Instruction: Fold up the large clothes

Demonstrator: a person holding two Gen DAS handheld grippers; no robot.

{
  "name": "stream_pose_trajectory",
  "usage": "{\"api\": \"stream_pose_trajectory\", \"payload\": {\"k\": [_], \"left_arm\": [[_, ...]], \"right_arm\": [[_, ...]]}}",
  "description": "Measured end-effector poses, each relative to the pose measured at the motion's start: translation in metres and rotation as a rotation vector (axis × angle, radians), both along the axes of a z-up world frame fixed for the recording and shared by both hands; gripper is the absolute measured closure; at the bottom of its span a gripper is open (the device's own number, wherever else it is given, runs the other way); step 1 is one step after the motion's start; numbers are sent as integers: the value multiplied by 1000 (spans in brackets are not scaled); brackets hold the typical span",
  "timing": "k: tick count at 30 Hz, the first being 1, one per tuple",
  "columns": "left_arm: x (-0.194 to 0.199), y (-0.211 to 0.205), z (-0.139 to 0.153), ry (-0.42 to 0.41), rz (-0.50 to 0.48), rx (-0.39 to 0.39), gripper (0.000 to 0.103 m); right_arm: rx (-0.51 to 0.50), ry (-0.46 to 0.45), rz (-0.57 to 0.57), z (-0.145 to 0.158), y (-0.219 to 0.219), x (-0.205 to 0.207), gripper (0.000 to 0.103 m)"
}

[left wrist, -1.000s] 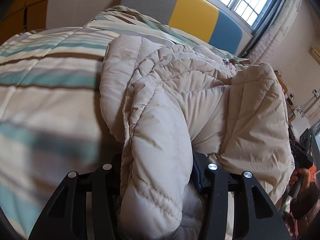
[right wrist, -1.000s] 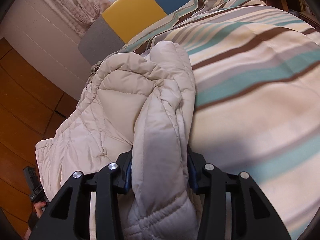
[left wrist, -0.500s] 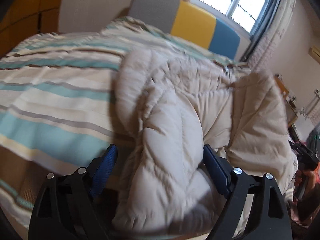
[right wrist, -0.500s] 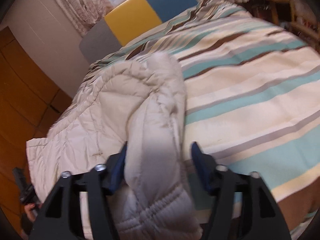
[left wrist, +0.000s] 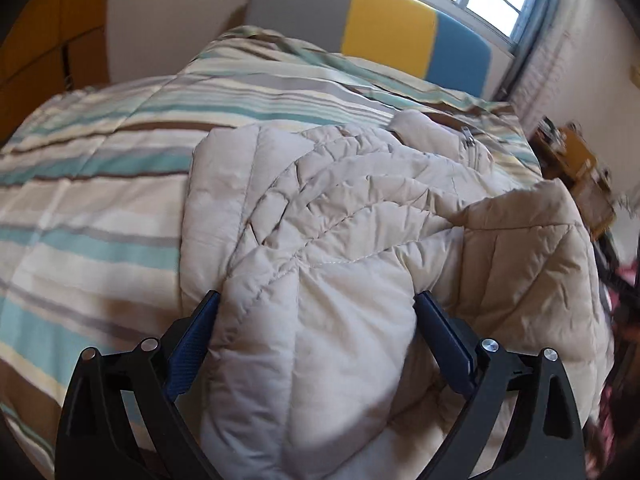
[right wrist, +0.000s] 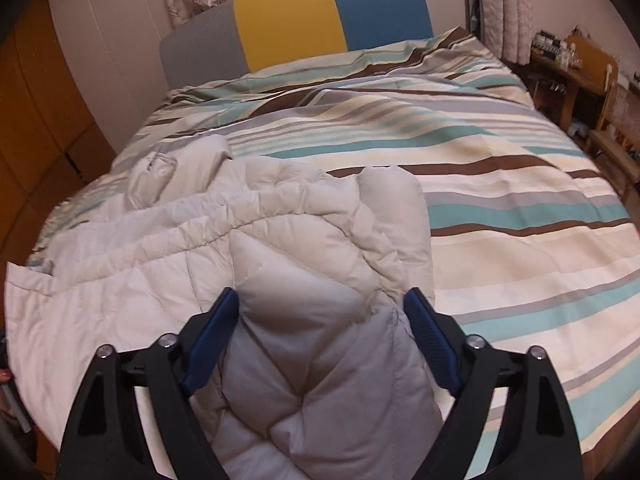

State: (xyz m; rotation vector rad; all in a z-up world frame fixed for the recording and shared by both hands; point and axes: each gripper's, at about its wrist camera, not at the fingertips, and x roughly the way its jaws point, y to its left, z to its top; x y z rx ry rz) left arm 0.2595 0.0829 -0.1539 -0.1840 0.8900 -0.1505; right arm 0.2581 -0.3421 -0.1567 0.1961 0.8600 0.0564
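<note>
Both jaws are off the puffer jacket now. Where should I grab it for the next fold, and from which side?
Probably the bulging folded edge nearest the cameras, where the puffer jacket sits between each gripper's spread jaws. Come straight in from the near side of the bed: the padding rises there into a ridge, while farther parts lie flat on the striped cover.

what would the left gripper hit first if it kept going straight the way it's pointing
Most likely the puffy beige jacket: a padded fold already sits between the opening jaws of the left gripper and fills the way ahead. The striped bedspread lies beyond and beside it.
</note>
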Motion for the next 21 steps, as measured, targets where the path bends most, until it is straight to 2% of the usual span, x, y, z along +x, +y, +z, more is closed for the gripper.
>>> {"api": "stream_pose_trajectory", "payload": {"k": [1, 2, 3, 4, 6, 9, 14, 17, 19, 21], "left_arm": [[-3, -3, 1, -14, 5, 15, 17], [-7, -8, 3, -32, 3, 47, 29], [-13, -14, 5, -53, -6, 91, 47], [-17, -18, 8, -79, -13, 145, 57], [-23, -16, 17, -108, -19, 152, 77], [-24, -4, 36, -142, 17, 94, 85], [-23, 21, 84, -270, 152, -8, 85], [-11, 13, 109, -373, 173, 25, 85], [2, 8, 116, -402, 189, 31, 85], [22, 6, 117, -410, 223, 21, 85]], "right_arm": [[-11, -11, 0, -3, 1, -5, 38], [-23, -22, 2, -4, 1, -11, 44], [-45, -40, 8, -5, 4, -15, 59], [-59, -50, 20, -4, 7, -17, 74], [-106, -62, 50, 0, 14, -20, 85], [-155, -120, 60, 23, 15, -26, 90], [-137, -268, 6, 79, 4, -30, 90], [-143, -348, -35, 108, 3, -22, 90], [-144, -377, -64, 117, 3, -9, 90], [-92, -375, -113, 116, -4, 11, 90]]}}
